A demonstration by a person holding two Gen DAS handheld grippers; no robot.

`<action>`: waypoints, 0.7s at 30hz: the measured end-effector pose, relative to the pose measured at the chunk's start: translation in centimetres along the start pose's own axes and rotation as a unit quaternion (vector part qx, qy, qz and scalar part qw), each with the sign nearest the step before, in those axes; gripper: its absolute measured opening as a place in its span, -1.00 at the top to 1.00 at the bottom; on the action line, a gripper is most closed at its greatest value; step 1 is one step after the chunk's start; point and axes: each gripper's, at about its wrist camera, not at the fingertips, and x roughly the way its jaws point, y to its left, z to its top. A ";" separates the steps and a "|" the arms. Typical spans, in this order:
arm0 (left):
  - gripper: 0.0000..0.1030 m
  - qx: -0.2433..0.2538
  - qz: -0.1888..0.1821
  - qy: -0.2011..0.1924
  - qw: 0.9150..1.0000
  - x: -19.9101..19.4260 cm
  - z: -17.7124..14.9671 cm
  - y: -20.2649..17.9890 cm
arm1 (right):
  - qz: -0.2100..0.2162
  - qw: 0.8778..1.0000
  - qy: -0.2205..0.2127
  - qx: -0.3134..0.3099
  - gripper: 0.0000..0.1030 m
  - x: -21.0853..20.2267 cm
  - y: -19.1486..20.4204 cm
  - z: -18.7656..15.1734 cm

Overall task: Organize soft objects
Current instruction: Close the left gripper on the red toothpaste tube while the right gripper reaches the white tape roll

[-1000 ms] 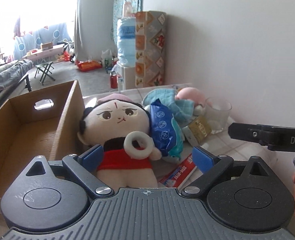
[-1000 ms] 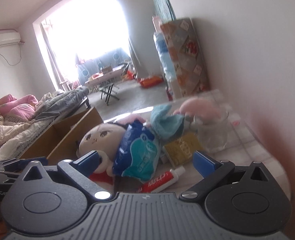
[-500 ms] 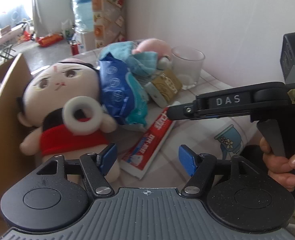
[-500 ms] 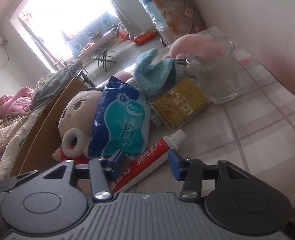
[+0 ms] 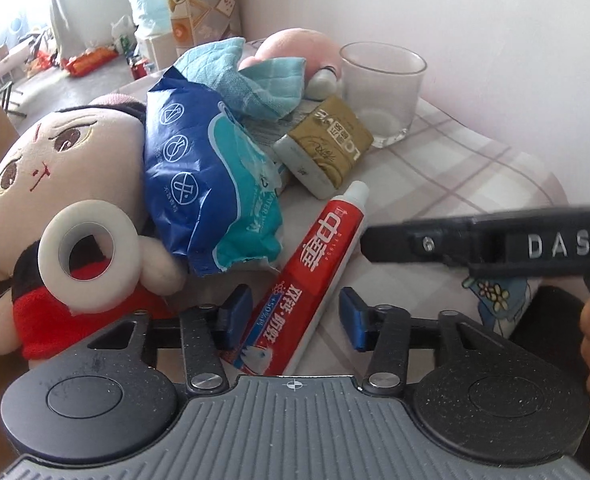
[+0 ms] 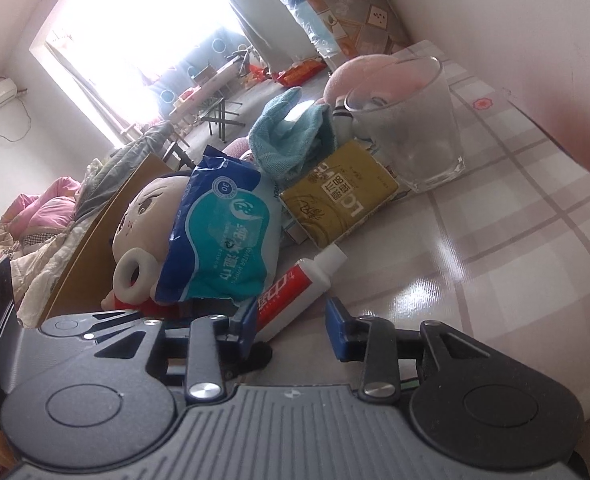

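Observation:
A plush doll (image 5: 51,184) with a red body and a white ring lies at the left, also in the right wrist view (image 6: 143,216). A blue wet-wipes pack (image 5: 207,184) leans on it. A teal cloth (image 5: 247,76) and a pink plush (image 5: 295,48) lie behind. My left gripper (image 5: 295,314) is open, its fingers either side of the lower end of a red toothpaste tube (image 5: 315,268). My right gripper (image 6: 291,328) is open by the tube (image 6: 295,292), which lies at its left finger.
A cardboard box (image 6: 95,240) stands left of the doll. A clear glass (image 5: 383,88) and a gold packet (image 5: 327,144) sit on the checked tablecloth (image 5: 475,168) by the wall. The right gripper's body (image 5: 495,240) crosses the left wrist view.
Both grippers have moved forward and down toward the toothpaste tube. Their fingers have narrowed from wide open. The box has slid out of the left view.

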 end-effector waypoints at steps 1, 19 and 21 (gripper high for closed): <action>0.25 -0.004 0.001 0.002 1.000 0.1 0.1 0.0 | 0.003 1.000 0.002 0.003 0.28 0.1 -0.2 -0.1; 0.20 -0.027 -0.040 0.037 0.998 -1.5 -0.9 -0.3 | 0.036 0.999 0.003 0.011 0.33 -0.5 -0.6 -1.0; 0.20 -0.031 -0.037 0.039 0.998 -0.8 -0.4 -0.3 | 0.035 0.999 0.000 0.014 0.33 -0.7 -0.8 -1.1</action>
